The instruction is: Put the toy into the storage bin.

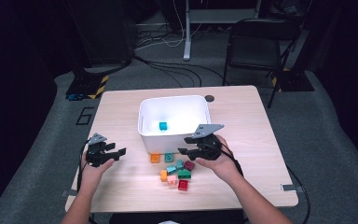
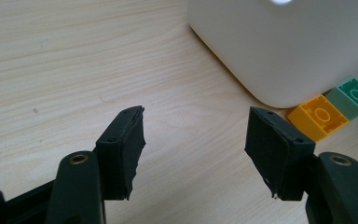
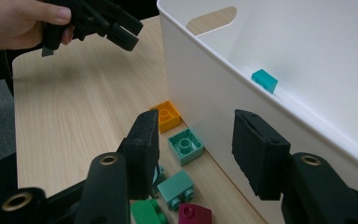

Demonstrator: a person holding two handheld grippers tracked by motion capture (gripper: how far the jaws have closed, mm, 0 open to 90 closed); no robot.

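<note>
Left gripper (image 2: 196, 135) jaws apart, white bin (image 2: 284, 46), orange brick (image 2: 318, 116), seemingly green brick (image 2: 354, 95)

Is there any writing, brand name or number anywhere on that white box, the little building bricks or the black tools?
None can be read.
White box: plain walls, no label.
Bricks: bare studs, no print that shows.
Left gripper and right gripper: no markings that can be made out.
Floor mark left of the table: a boxy outline, maybe a digit, too unclear to tell.

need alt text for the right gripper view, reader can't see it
The right gripper, jaws open with nothing between them, points at toy bricks beside a white bin: an orange brick and a teal brick against its wall. Inside the bin lies one blue brick.
</note>
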